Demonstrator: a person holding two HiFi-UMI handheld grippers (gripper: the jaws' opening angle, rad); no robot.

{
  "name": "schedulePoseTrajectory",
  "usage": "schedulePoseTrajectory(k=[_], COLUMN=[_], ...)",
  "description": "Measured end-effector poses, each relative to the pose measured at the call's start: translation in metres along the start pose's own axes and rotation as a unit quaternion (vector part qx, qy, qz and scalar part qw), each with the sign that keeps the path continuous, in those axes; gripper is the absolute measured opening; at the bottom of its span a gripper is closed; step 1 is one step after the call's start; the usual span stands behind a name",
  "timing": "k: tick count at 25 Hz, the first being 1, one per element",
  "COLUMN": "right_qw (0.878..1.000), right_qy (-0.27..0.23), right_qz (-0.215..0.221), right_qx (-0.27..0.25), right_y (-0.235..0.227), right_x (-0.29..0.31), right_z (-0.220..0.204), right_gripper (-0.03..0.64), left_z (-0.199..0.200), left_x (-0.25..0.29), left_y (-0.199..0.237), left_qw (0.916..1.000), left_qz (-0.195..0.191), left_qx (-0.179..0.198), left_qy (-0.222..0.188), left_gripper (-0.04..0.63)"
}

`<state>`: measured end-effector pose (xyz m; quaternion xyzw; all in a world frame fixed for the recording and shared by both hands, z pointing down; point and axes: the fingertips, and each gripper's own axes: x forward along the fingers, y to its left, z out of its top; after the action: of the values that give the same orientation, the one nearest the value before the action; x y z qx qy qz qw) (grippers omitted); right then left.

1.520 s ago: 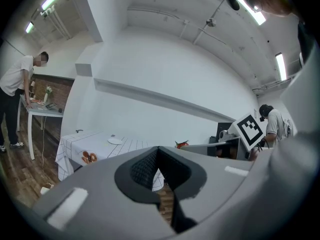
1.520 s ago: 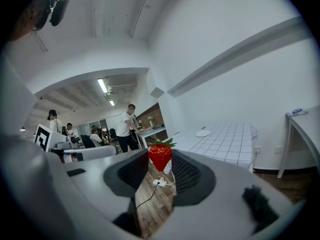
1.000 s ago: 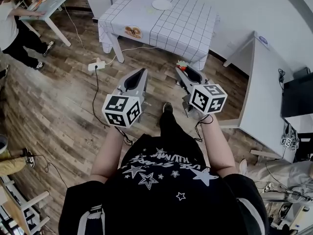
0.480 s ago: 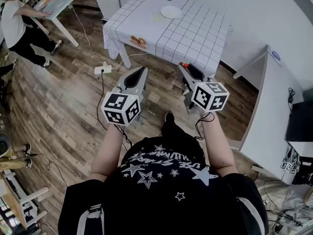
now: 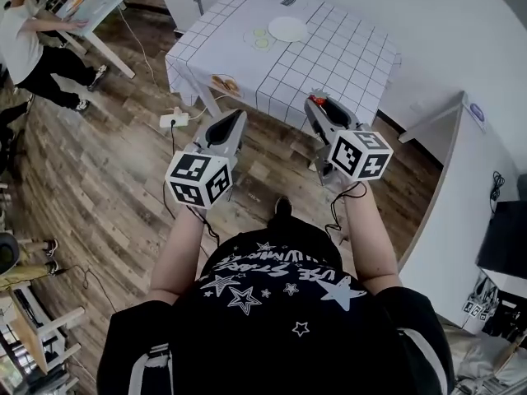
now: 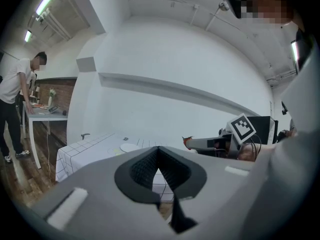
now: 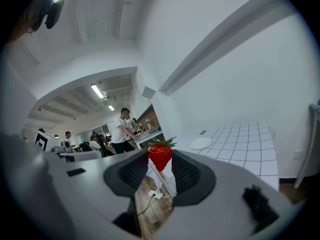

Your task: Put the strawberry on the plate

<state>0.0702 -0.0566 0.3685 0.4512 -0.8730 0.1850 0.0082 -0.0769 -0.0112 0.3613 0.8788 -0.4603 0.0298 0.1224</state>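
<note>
A red strawberry with green leaves sits pinched at the tips of my right gripper, which is shut on it. In the head view that gripper holds the strawberry just over the near edge of the white checked table. The round white plate lies toward the table's far side, also seen as the plate ahead and to the right of the jaws. My left gripper hangs level beside it, short of the table, shut and empty, jaws meeting at the tip.
Pale green slices lie beside the plate, and a bun-like food item sits near the table's front left edge. A power strip with cables lies on the wooden floor. A person leans over another table. A white desk stands at the right.
Both grippers have moved forward to the checked table, which now lies closer. The right gripper with the strawberry has reached the table's near edge.
</note>
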Motion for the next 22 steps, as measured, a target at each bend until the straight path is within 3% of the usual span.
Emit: schedulePoseTrajectory(k=[11,22], right_qw=[1.0,0.999], right_qy=[0.019,0.029], right_qz=[-0.002,0.021], right_qx=[0.022,0.012], right_y=[-0.088,-0.125], right_x=[0.042,0.082], right_z=[0.024,0.038], right_gripper=[0.155,0.155], left_z=[0.014,0.029], left_x=[0.099,0.154], left_y=[-0.002,0.022], left_qw=[0.9994,0.9996], left_qz=[-0.014,0.02], left_qx=[0.009,0.011], left_qy=[0.029,0.016], left_gripper=[0.009,0.009])
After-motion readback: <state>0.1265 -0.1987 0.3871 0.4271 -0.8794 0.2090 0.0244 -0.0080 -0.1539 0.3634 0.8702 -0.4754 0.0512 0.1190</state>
